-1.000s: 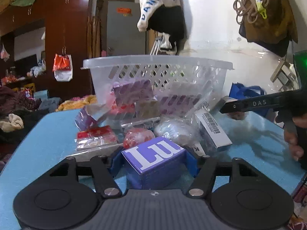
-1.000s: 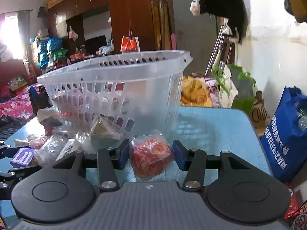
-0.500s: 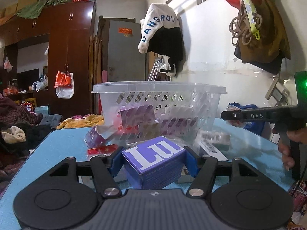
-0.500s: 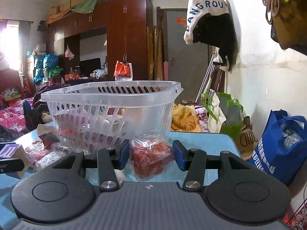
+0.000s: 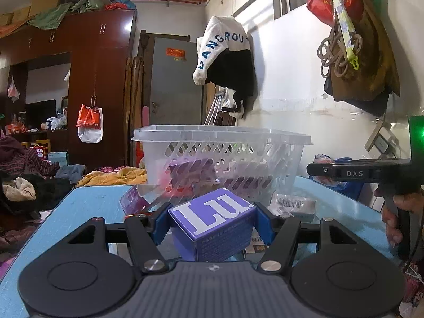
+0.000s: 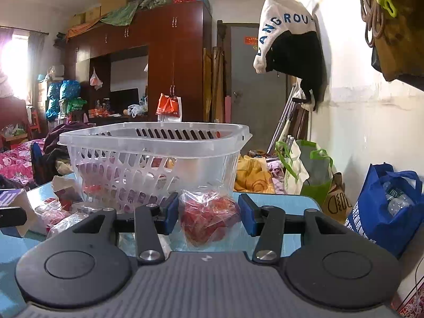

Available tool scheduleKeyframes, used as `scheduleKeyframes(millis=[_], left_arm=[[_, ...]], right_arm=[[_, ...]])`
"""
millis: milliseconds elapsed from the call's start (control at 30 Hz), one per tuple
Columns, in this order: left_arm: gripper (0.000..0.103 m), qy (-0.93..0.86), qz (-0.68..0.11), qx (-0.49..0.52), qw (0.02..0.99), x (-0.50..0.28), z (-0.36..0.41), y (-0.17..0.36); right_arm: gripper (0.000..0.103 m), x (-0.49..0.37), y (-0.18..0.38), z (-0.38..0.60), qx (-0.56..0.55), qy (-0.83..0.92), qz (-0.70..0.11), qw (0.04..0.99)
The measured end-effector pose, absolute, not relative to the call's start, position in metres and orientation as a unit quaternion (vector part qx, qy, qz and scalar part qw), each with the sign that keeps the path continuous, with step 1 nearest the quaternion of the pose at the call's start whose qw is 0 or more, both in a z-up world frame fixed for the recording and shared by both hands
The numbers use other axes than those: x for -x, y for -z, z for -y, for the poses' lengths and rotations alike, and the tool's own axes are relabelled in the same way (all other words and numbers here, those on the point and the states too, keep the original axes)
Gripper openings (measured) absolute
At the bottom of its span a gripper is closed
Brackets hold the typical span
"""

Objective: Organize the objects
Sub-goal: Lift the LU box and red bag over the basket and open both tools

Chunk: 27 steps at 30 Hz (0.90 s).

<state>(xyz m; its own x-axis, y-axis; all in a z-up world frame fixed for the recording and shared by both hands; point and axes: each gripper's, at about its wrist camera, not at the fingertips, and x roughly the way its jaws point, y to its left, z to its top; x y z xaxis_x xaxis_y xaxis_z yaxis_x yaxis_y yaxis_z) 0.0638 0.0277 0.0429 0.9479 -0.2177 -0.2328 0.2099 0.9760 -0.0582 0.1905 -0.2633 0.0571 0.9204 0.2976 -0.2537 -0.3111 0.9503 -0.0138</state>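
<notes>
A: What does the left gripper (image 5: 212, 222) have?
B: It's clenched on a purple box (image 5: 213, 224) with white letters on top, both blue pads (image 5: 161, 225) pressed to its sides. The box is lifted off the blue desk (image 5: 87, 204), in front of the basket (image 5: 221, 159)

A: And the basket?
B: Clear plastic, slotted walls, standing on the desk just beyond the box. Purple and pink packets show through its wall. A purple packet (image 5: 132, 201) lies at its left foot, a white barcoded pack (image 5: 295, 204) at its right

A: Further right?
B: The other tool's black bar marked DAS (image 5: 355, 172), with the hand (image 5: 397, 220) on its grip

A: Now the right view, from the left
B: A corner of the purple box (image 6: 10, 198) at the edge, then loose packets (image 6: 61, 214) on the desk (image 6: 278, 201) beside the basket (image 6: 156, 164)

A: The right gripper (image 6: 209, 217)?
B: Grasping a clear bag of red pieces (image 6: 209, 220); the left pad (image 6: 171, 213) touches it, the right sits at the crinkled film. The bag hangs near the basket's front wall, below its rim
</notes>
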Motion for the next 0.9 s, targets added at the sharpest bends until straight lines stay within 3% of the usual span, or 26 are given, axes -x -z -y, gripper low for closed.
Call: scheduleKeyframes(millis=[433,900], left_arm=[[0.068,0.112,-0.113,0.021,0.987,-0.063,-0.032,-0.043],[0.068,0.111,-0.048,0.029,0.992,-0.060,-0.042,-0.061]], right_arm=[[0.052,-0.189,-0.057,0.264,0.028,-0.157,-0.122,0.980],[0.051,-0.165,-0.069,0.258,0.036,-0.169,-0.063,0.983]])
